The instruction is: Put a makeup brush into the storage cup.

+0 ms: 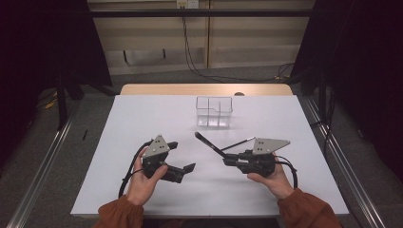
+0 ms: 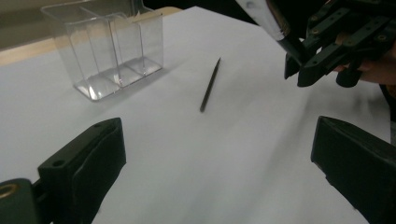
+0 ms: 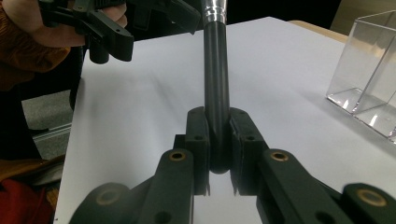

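Note:
My right gripper (image 1: pixel 227 160) (image 3: pixel 218 126) is shut on the butt end of a black brush-like handle (image 1: pixel 209 144) (image 3: pixel 217 70) with a silver ferrule; it slants up and to the left over the table. A thin dark stick (image 1: pixel 237 143) (image 2: pixel 210 85) lies flat on the white table, just behind the right gripper. My left gripper (image 1: pixel 183 154) (image 2: pixel 215 154) stands open at the front left with nothing between its jaws. A clear plastic box (image 1: pixel 214 112) (image 2: pixel 105 46) (image 3: pixel 369 70) with compartments stands at the back centre and holds nothing I can see.
The white table top (image 1: pixel 142 118) ends at a wooden strip along the back. Dark curtains and metal rails flank the table, and cables hang on the wall behind. The right gripper (image 2: pixel 327 51) shows at the top right of the left gripper view.

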Available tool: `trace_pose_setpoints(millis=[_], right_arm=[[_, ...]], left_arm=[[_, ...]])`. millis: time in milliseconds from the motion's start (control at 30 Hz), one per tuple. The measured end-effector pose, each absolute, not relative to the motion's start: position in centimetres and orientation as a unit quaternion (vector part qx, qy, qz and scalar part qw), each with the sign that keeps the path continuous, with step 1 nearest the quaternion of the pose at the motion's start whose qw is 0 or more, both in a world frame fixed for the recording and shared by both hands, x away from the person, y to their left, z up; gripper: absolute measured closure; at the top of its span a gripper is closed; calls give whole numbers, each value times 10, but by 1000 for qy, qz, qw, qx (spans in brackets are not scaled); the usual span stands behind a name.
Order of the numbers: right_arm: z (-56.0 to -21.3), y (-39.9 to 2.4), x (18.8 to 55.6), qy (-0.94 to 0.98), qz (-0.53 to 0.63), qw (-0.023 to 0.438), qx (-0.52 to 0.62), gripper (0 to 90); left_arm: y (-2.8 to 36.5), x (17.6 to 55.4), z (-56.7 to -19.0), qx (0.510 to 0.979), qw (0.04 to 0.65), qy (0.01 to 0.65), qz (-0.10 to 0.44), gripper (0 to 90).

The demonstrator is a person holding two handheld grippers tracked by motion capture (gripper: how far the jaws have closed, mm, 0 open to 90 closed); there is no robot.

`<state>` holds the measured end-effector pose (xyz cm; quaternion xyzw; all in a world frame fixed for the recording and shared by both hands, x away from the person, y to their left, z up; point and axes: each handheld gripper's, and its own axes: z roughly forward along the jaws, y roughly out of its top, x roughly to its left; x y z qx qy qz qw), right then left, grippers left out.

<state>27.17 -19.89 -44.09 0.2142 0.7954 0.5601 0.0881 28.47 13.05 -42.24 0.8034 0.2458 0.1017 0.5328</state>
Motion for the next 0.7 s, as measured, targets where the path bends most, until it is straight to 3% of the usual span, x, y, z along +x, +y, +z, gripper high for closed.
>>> trace_pose_setpoints(millis=[700], right_arm=[[-442,-196,273,794,564,82,212,801]], left_arm=[[101,278,-420,787,566,228,90,28]])
